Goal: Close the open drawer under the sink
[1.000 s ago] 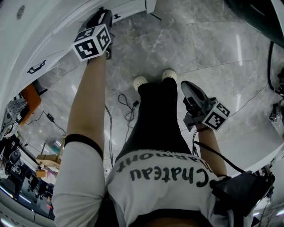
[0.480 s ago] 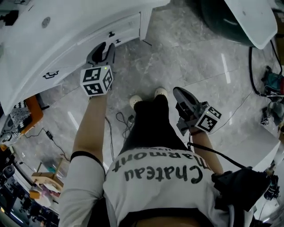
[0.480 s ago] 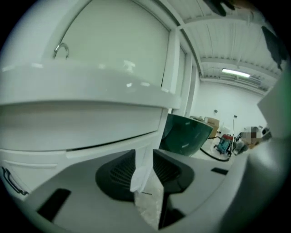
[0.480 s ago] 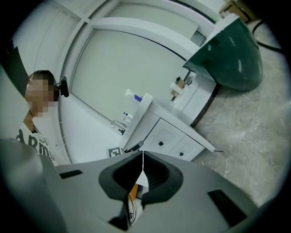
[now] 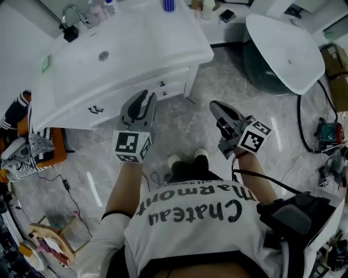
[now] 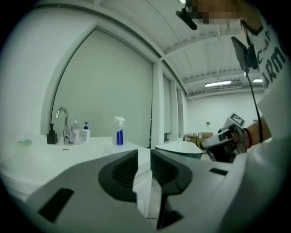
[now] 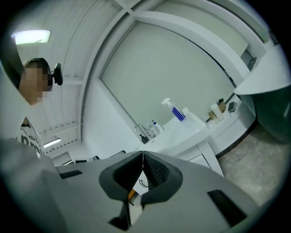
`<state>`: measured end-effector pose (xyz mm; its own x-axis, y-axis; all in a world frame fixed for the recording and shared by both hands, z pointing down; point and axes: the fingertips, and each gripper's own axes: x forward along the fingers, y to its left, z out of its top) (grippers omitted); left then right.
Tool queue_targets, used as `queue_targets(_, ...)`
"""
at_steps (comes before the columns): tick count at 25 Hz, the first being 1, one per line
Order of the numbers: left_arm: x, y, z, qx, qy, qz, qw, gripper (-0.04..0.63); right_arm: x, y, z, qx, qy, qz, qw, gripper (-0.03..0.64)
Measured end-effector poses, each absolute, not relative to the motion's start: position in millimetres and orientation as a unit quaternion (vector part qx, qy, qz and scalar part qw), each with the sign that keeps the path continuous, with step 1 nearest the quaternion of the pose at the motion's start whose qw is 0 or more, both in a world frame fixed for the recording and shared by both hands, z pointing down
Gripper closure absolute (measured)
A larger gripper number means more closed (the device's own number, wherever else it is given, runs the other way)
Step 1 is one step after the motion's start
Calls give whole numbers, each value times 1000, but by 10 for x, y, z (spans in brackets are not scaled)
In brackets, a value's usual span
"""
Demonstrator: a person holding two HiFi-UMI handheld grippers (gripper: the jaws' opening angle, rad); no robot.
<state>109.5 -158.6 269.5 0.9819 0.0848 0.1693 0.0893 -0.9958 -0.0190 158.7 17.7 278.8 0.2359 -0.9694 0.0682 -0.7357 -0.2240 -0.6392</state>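
Observation:
The white vanity [image 5: 117, 65] with its sink and faucet [image 5: 70, 15] stands at the upper left of the head view. Two drawer fronts with black handles [image 5: 95, 110] [image 5: 161, 84] look flush with its front. My left gripper [image 5: 147, 99] hangs in the air just before that front, touching nothing. Its jaws are closing, still with a gap, and nothing is between them [image 6: 144, 157]. My right gripper [image 5: 216, 106] is held up to the right of the vanity, its tips together and empty [image 7: 143, 157]. Past its jaws a drawer handle [image 7: 142, 183] shows.
A white freestanding tub [image 5: 283, 49] stands at the upper right. A spray bottle [image 6: 119, 130] and soap bottles [image 6: 85, 132] sit on the countertop. An orange seat with cloth [image 5: 27, 149] is at the left. Cables [image 5: 155, 176] lie on the marble floor by the person's feet [image 5: 187, 160].
Both grippers have risen from near the floor to vanity height. The head view has lifted, so the sink top is now in sight. The left jaws have narrowed.

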Motion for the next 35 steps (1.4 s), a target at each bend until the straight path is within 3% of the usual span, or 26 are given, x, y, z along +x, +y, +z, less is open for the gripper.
queue_targets(7,834,-1542,1756,-998,-57,-5,-11,524,1595,-84,1930,-735,625,-167,202,604)
queue_targets(14,306,-1389,1305,-996,-85,17,-26,538,1224,-106,1437,-705,653,-143,235,605)
queue_targets(20,8,-1416,1256,-996,-81,28,-23,543,989,-103,1487,-725,654,-135,171,604)
queue_targets(35,-275,-1509,1341,-997,-59,28,-33,552,893,-145,1660,-731,645,-141,172,604)
